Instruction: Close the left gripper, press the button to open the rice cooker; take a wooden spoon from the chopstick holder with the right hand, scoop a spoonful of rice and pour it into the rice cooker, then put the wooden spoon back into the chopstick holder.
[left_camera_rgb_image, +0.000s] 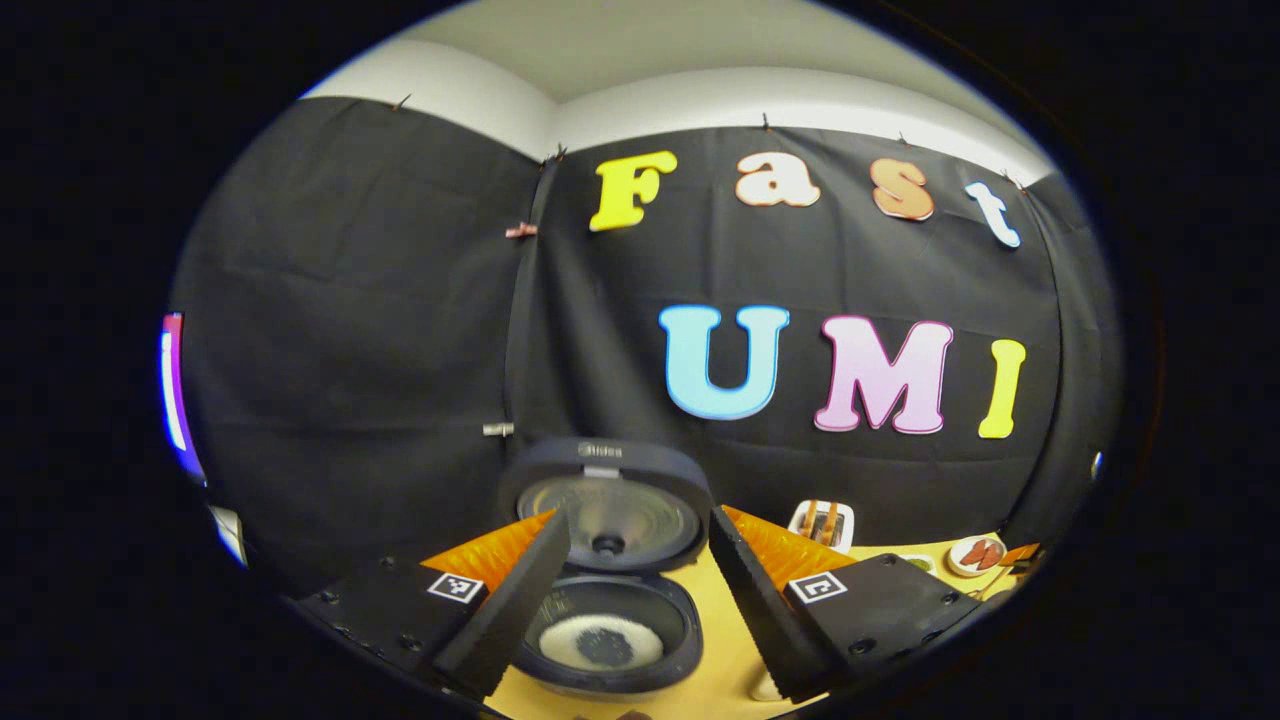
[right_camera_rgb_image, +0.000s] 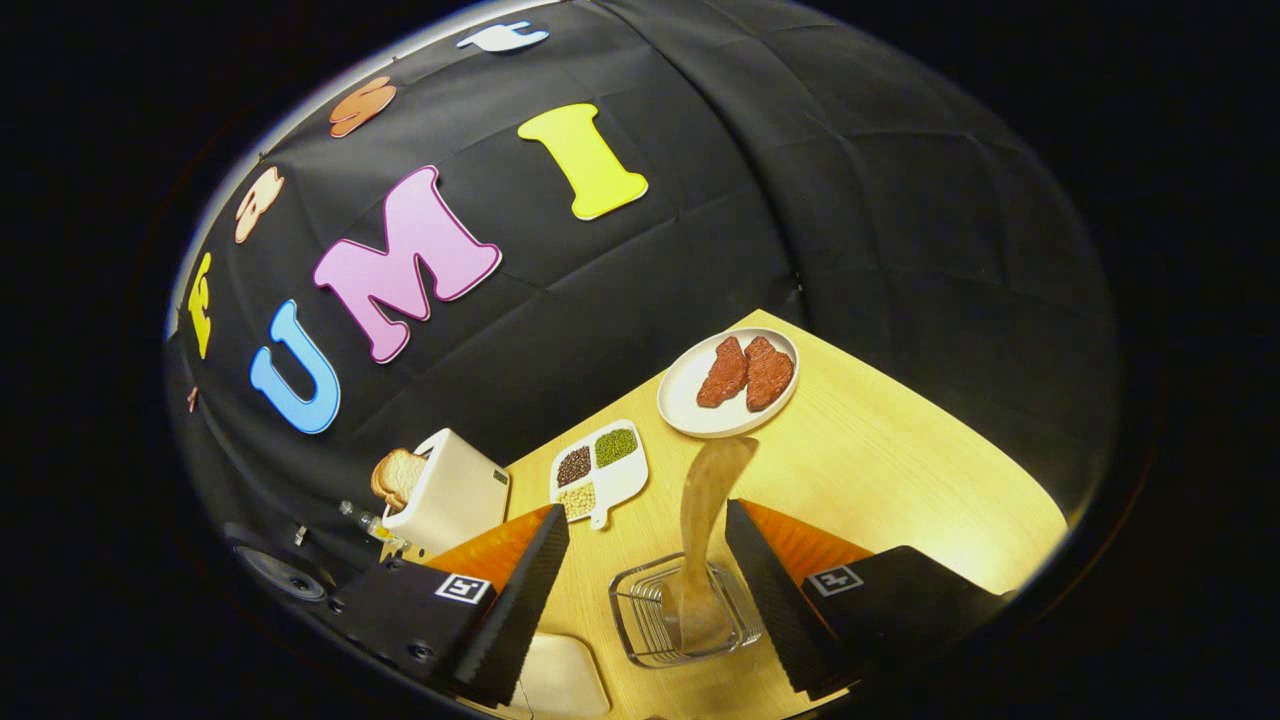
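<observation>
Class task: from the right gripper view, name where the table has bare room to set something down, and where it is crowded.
Bare: the table right of the plate of meat and the chopstick holder. Crowded: the left, where toaster, divided dish of beans and holder stand close.

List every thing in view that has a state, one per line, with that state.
rice cooker: open, lid raised, rice in the pot.
wooden spoon: standing in the chopstick holder, not gripped.
left gripper: open, holding nothing.
right gripper: open, its fingers either side of the spoon, not touching.
toaster: bread slice sticking out of it.
plate: holds two reddish meat pieces.
divided dish: three compartments, each filled.
</observation>
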